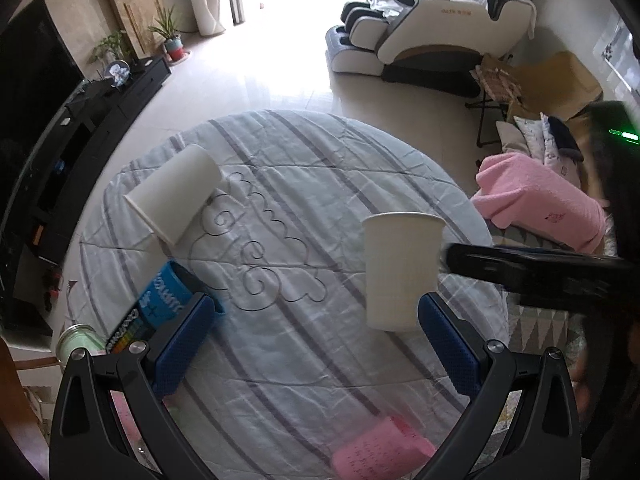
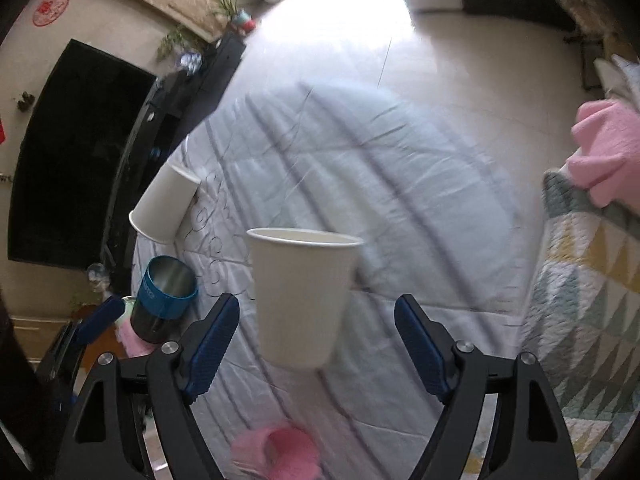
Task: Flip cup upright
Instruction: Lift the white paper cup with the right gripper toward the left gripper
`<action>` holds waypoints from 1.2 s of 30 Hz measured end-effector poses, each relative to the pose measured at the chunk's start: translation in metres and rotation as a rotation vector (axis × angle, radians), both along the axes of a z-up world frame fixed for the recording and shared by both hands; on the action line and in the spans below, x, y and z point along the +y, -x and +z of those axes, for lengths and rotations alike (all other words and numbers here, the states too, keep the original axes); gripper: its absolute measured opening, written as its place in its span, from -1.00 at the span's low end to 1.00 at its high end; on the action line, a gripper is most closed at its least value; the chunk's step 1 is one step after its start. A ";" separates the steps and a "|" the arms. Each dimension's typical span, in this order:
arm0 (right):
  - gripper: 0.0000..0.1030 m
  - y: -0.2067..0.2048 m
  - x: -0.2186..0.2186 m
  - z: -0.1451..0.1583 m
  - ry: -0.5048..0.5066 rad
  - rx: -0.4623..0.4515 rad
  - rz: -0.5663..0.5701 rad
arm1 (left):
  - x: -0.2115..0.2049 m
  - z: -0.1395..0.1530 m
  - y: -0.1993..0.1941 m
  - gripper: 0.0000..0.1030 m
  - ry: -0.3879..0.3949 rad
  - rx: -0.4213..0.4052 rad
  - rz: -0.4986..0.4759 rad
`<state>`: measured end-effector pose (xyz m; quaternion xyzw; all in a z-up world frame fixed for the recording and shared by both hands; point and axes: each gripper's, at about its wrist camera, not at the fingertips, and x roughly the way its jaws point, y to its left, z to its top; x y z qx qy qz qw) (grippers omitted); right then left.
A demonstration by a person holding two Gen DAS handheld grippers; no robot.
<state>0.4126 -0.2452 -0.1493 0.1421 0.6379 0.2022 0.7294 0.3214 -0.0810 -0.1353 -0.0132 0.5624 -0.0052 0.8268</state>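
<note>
plain white paper cup upright, mouth up, between spread right gripper jaws; left gripper jaws spread

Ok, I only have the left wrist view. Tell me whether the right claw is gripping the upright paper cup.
Observer: No. In the right wrist view the right claw is open, with a gap between the upright paper cup and each finger.
Operator: Now check the blue tumbler; the left claw covers part of it here.
Observer: The blue tumbler has no lid; bare metal shows inside its mouth.
</note>
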 end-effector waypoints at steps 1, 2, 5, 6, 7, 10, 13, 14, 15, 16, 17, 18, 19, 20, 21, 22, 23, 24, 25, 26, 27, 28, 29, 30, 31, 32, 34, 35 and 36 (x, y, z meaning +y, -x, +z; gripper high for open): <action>0.58 0.003 -0.007 0.005 0.018 -0.024 -0.004 | -0.003 -0.002 -0.002 1.00 -0.002 0.007 0.000; 0.58 0.007 -0.015 0.009 0.036 -0.045 -0.006 | -0.005 -0.004 -0.004 1.00 0.000 0.017 0.001; 0.59 0.017 -0.030 0.012 0.100 -0.094 0.023 | -0.016 -0.012 -0.013 1.00 0.040 0.043 0.003; 0.59 0.021 -0.032 0.010 0.120 -0.097 0.037 | -0.019 -0.014 -0.014 1.00 0.041 0.050 0.001; 0.59 0.025 -0.033 0.008 0.132 -0.103 0.047 | -0.024 -0.019 -0.019 1.00 0.037 0.064 -0.001; 0.59 0.033 -0.036 0.000 0.155 -0.102 0.041 | -0.034 -0.034 -0.029 1.00 0.055 0.116 -0.005; 0.59 0.038 -0.042 -0.010 0.132 -0.091 0.016 | -0.045 -0.041 -0.037 1.00 0.064 0.127 -0.016; 0.59 0.039 -0.044 -0.013 0.126 -0.086 0.016 | -0.050 -0.045 -0.040 1.00 0.046 0.137 -0.021; 0.59 0.041 -0.045 -0.015 0.124 -0.084 0.019 | -0.053 -0.048 -0.041 1.00 0.044 0.143 -0.026; 0.59 0.042 -0.045 -0.017 0.122 -0.086 0.025 | -0.056 -0.051 -0.044 1.00 0.051 0.151 -0.031; 0.59 0.044 -0.045 -0.018 0.120 -0.088 0.031 | -0.058 -0.054 -0.047 1.00 0.053 0.162 -0.031; 0.59 0.044 -0.044 -0.019 0.118 -0.089 0.034 | -0.060 -0.054 -0.049 1.00 0.054 0.166 -0.031; 0.59 0.046 -0.043 -0.020 0.115 -0.093 0.036 | -0.062 -0.057 -0.052 1.00 0.055 0.173 -0.034; 0.59 0.045 -0.042 -0.021 0.112 -0.099 0.041 | -0.064 -0.060 -0.056 1.00 0.053 0.183 -0.036; 0.59 0.046 -0.040 -0.021 0.114 -0.103 0.043 | -0.066 -0.063 -0.059 1.00 0.051 0.192 -0.038; 0.59 0.047 -0.039 -0.021 0.117 -0.105 0.046 | -0.068 -0.064 -0.061 1.00 0.048 0.198 -0.041; 0.59 0.046 -0.038 -0.022 0.119 -0.108 0.050 | -0.067 -0.066 -0.063 0.99 0.045 0.202 -0.043; 0.59 0.045 -0.038 -0.023 0.118 -0.110 0.053 | -0.069 -0.068 -0.066 0.98 0.042 0.210 -0.046; 0.59 0.045 -0.037 -0.024 0.117 -0.107 0.053 | -0.071 -0.070 -0.069 0.95 0.043 0.220 -0.051; 0.59 0.044 -0.036 -0.026 0.116 -0.102 0.054 | -0.072 -0.072 -0.070 0.92 0.042 0.224 -0.052; 0.59 0.044 -0.036 -0.027 0.116 -0.101 0.052 | -0.073 -0.074 -0.072 0.83 0.039 0.232 -0.053; 0.59 0.044 -0.036 -0.027 0.115 -0.100 0.051 | -0.074 -0.076 -0.073 0.72 0.037 0.237 -0.054; 0.59 0.044 -0.036 -0.028 0.114 -0.097 0.052 | -0.074 -0.077 -0.073 0.67 0.033 0.241 -0.055; 0.59 0.043 -0.036 -0.029 0.113 -0.094 0.049 | -0.076 -0.079 -0.074 0.59 0.028 0.248 -0.061; 0.59 0.043 -0.037 -0.029 0.111 -0.093 0.047 | -0.076 -0.080 -0.074 0.50 0.026 0.247 -0.062; 0.59 0.043 -0.037 -0.030 0.109 -0.093 0.050 | -0.076 -0.080 -0.074 0.48 0.023 0.246 -0.062; 0.59 0.043 -0.036 -0.032 0.111 -0.086 0.053 | -0.078 -0.082 -0.075 0.37 0.010 0.249 -0.060; 0.59 0.043 -0.035 -0.032 0.112 -0.085 0.054 | -0.076 -0.082 -0.075 0.31 0.014 0.248 -0.061; 0.59 0.044 -0.035 -0.032 0.109 -0.083 0.054 | -0.076 -0.081 -0.074 0.31 0.018 0.245 -0.062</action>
